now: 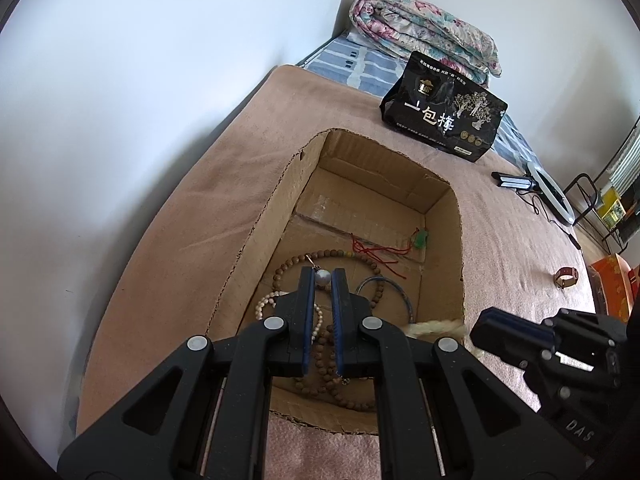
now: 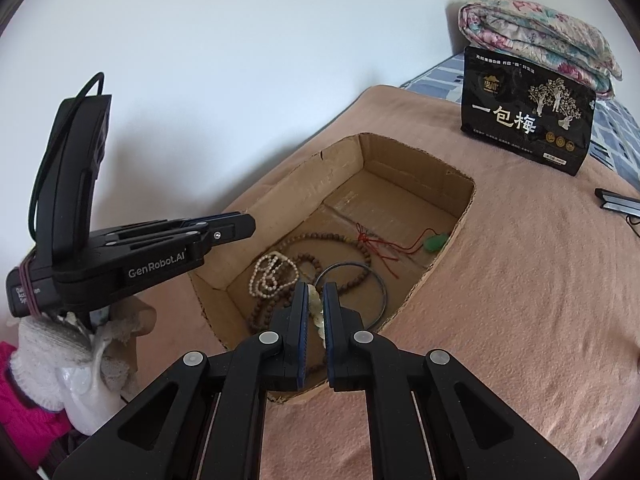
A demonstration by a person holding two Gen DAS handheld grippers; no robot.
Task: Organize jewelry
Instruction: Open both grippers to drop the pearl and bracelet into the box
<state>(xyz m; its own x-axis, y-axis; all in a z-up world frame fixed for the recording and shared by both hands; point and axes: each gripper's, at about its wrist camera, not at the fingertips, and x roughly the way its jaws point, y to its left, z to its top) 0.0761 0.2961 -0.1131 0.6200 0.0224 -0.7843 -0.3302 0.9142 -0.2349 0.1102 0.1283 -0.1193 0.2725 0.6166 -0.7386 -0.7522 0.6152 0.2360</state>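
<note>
The left gripper [image 1: 323,276] hangs over the near half of the cardboard box [image 1: 440,240], its jaws nearly together and pinching a pearl earring [image 1: 322,277] at the very tips; the hook of the earring sticks out toward 11 o'clock of the pearl. The right gripper [image 2: 316,294] is likewise drawn in tight, clamped on a string of pale, shell-like beads [image 2: 316,308] that runs down between its pads, above the near end of the same box.

Inside the box lie the rest of the pieces: a long brown bead necklace [image 2: 320,238] looped across the floor, a white pearl strand [image 2: 266,270] at 9 o'clock of the right gripper's tips, a dark blue bangle [image 2: 380,284] at 3 o'clock of them, and a green pendant on red cord [image 2: 436,242] toward 1 o'clock, by the right-hand wall.

The box sits on a pink blanket [image 2: 520,300]. A black snack bag [image 2: 528,120] stands beyond it at 1 o'clock, and a brown watch strap [image 1: 566,277] lies on the blanket outside the box.
</note>
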